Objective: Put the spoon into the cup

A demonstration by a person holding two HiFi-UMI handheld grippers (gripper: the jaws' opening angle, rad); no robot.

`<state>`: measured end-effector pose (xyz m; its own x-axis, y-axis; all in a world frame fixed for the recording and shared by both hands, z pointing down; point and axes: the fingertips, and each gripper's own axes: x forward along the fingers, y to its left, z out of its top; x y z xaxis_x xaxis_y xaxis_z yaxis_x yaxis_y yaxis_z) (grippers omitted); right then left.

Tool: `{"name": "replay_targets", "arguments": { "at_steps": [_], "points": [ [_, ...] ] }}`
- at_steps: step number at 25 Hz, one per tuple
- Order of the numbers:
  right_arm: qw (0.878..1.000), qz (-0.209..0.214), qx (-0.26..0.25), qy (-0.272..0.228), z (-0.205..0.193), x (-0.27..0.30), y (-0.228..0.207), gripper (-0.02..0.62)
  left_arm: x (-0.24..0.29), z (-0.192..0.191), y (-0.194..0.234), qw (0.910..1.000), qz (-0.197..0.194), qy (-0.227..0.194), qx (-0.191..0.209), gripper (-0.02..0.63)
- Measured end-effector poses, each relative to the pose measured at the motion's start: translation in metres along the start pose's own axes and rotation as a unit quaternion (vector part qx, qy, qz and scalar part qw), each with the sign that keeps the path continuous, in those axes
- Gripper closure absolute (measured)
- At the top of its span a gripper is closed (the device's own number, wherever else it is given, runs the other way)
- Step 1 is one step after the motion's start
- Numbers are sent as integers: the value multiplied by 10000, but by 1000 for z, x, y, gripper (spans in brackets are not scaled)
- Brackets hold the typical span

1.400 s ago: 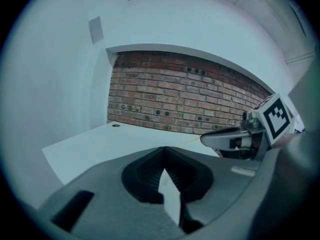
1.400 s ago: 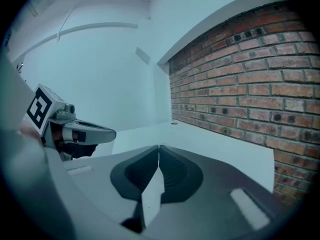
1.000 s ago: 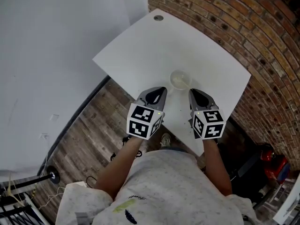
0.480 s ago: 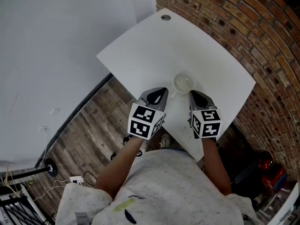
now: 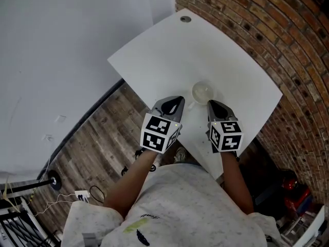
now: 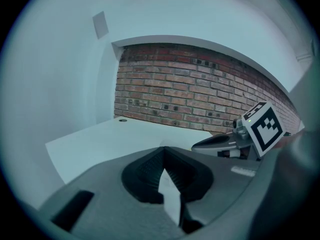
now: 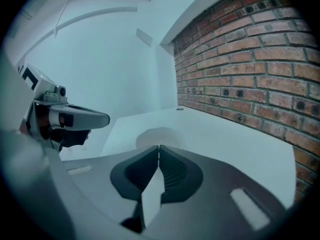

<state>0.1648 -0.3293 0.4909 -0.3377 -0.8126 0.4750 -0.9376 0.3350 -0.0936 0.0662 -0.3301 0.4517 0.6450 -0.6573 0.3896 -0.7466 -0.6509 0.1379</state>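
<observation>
Cup (image 5: 202,92), pale and round, stands on the white worktop (image 5: 169,50) at 12 o'clock from both hand-held grippers. Its contents are too small to tell, and the spoon cannot be made out. Left hand-held gripper (image 6: 164,150) and right hand-held gripper (image 7: 159,148) are both closed and empty. The right one's jaws hide the cup's base.

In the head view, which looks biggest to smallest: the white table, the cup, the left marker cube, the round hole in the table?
1. white table
2. left marker cube, though being nearer the camera enlarges it
3. cup
4. round hole
</observation>
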Motion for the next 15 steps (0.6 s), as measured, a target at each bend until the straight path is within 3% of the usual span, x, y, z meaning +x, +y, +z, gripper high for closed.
{"name": "replay_targets", "arguments": {
  "at_steps": [15],
  "points": [
    [9999, -95, 72, -71, 0, -1, -2, 568, -1, -4, 0, 10000, -10, 58, -7, 613]
  ]
}}
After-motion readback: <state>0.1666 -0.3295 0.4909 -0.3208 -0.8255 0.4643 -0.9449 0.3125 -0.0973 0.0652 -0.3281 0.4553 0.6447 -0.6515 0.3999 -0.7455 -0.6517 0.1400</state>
